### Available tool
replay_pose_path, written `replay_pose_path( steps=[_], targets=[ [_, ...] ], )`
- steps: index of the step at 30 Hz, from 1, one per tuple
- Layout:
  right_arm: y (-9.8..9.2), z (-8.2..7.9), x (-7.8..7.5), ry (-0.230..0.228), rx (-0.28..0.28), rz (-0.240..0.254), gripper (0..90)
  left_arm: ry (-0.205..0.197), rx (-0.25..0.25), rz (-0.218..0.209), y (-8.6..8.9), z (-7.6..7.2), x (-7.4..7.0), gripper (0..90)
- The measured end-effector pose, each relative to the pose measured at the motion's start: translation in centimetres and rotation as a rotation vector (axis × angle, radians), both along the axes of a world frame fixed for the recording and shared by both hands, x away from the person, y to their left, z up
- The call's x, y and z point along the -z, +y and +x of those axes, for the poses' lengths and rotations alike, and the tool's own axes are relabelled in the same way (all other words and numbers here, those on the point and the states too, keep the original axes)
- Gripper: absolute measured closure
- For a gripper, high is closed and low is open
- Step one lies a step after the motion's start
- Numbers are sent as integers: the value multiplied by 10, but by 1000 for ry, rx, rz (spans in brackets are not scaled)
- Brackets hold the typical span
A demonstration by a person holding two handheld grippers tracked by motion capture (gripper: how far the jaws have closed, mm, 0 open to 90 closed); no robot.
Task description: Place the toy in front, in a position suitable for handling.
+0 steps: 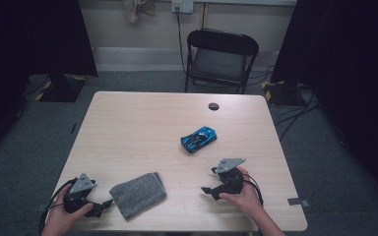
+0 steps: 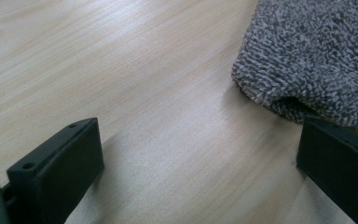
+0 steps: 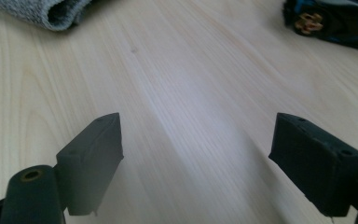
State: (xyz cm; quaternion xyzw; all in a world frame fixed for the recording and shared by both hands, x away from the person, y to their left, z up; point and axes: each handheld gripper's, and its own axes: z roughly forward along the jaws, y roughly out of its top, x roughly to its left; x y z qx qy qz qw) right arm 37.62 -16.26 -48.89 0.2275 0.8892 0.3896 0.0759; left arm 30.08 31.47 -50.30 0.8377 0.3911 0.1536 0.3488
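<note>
- Your left tool (image 1: 98,205) sat low at the near left corner of the counter (image 1: 142,123), its jaws spread wide with nothing between them.
- In the left gripper view, bare wood filled the gap between those jaws, and the far jaw sat right against the near edge of the cloth (image 2: 317,56); whether it touched, I could not tell.
- Your right tool (image 1: 210,189) rested near the front right of the counter, held in your right hand (image 1: 243,196), jaws also wide apart and empty.
- The right gripper view showed bare counter between its jaws, the cloth's rolled edge (image 3: 51,11) at upper left and the car (image 3: 331,23) at upper right.
- The grey cloth (image 1: 138,194) lay folded between your two tools, just beside the left one and well apart from the right.
- The blue and black toy car (image 1: 199,138) stood beyond your right tool, right of the counter's middle, apart from both tools.
- A dark round hole (image 1: 213,106) marked the far edge, and a black chair (image 1: 220,59) stood behind the counter.
</note>
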Motion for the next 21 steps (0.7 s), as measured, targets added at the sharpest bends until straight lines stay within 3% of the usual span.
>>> replay_pose_path(
  steps=[6, 10, 14, 21],
  targets=[
    [40, 2, -4, 0, -101, -10, 175, 0, 0, 0, 0, 0, 0, 0],
    [59, 3, -7, 3, -139, -11, 174, 0, -1, 0, 0, 0, 0, 0],
    [82, 5, -7, -6, -196, -36, 179, 1, 0, -1, 0, 0, 0, 0],
    [109, 12, -11, 16, -220, 8, 180, 1, 1, -1, 0, 0, 0, 0]
  ],
)
